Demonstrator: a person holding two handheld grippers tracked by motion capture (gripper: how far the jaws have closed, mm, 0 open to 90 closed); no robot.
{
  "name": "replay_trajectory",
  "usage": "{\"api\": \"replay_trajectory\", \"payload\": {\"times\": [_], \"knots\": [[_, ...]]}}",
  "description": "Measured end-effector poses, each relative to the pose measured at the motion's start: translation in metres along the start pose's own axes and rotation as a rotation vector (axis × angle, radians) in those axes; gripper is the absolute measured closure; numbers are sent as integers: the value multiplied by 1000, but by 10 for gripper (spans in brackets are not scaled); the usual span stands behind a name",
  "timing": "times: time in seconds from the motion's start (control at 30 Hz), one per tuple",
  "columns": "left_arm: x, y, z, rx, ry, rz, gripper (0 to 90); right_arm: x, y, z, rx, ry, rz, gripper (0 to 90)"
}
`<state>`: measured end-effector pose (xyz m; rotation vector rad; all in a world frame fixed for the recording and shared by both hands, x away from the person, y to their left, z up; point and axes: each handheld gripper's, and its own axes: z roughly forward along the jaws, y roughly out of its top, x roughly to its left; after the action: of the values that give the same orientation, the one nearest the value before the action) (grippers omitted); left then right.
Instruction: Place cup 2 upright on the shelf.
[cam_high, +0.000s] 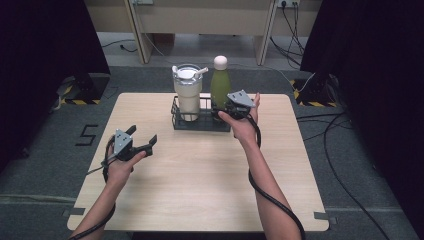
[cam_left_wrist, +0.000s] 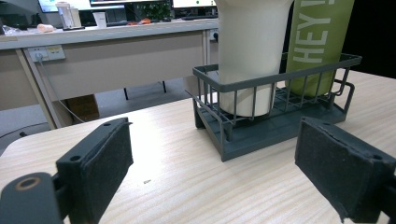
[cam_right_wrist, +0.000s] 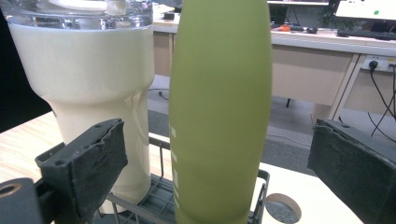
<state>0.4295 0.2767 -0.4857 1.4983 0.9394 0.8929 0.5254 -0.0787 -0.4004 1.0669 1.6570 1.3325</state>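
Right tongs (cam_high: 227, 111): open, jaws flanking green bottle (cam_right_wrist: 219, 112), not touching.
Left tongs (cam_high: 142, 141): open, empty.
Risk: an off-centre squeeze could tip the bottle against cream tumbler (cam_high: 188, 95) in wire rack (cam_high: 176, 120).

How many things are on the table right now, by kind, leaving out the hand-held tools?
Green bottle: 1
Cream tumbler with clear lid and straw: 1
Dark wire rack holding both: 1
Total: 3
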Motion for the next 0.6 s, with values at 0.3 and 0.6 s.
{"api": "replay_trajectory", "payload": {"times": [0.3, 0.6], "knots": [[0, 0, 0, -1, 2, -1, 102, -4, -10, -11, 10, -8, -2, 48], [0, 0, 0, 1, 2, 2, 102, -9, -22, -24, 18, -19, -1, 49]]}}
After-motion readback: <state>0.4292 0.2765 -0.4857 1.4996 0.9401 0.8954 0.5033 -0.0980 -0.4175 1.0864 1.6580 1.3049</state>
